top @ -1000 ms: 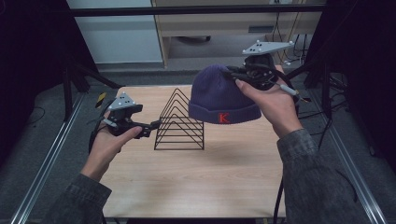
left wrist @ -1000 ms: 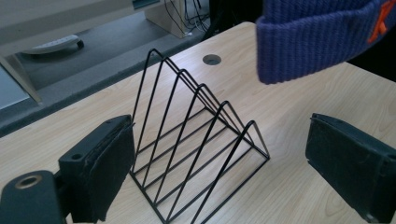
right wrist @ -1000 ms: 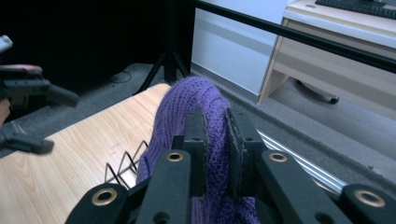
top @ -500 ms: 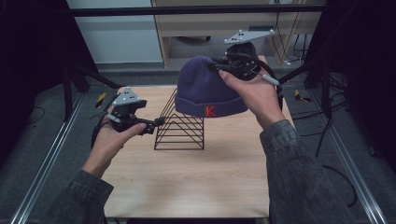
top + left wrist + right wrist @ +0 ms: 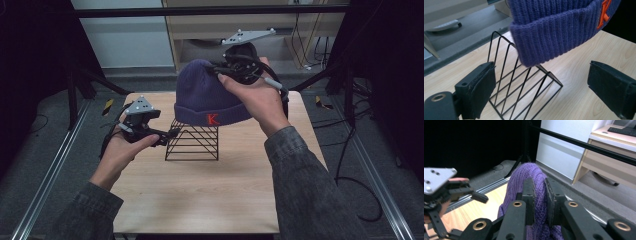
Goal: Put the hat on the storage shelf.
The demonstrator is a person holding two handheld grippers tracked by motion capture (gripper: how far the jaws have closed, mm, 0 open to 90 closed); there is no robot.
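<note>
- Moved since a second ago: beanie (image 5: 210, 97), carried by the right gripper (image 5: 231, 74) leftward, from beside the wire rack's right side to above its top; left gripper (image 5: 169, 136) much where it was.
- Table (image 5: 200, 200): pale wood; the near edge is cut off at the bottom of the high view, crossed by both denim sleeves.
- Left gripper: over the left half of the table, held in the left hand (image 5: 120, 152). Jaws well apart, nothing between the pads; in the left gripper view (image 5: 544, 87) they frame the rack without touching it. Tips sit just beside the rack's left side.
- Wire rack (image 5: 192, 144): black, triangular dividers, standing near the table's middle. Its upper part is hidden behind the beanie in the high view; its near lower corner is cut off in the left gripper view (image 5: 524, 90).
- Beanie: dark purple knit, folded cuff with an orange-red letter K (image 5: 212, 119). Hanging in the air over the rack, cuff downward; whether the cuff touches the wire top cannot be told. The letter is partly cut off in the left gripper view (image 5: 554, 30).
- Right gripper: above the far half of the table, in the right hand (image 5: 260, 100). Jaws clamped on the beanie's crown, a fold of knit pinched between the pads (image 5: 539, 195). The rest of the beanie is hidden below the jaws in that view.
</note>
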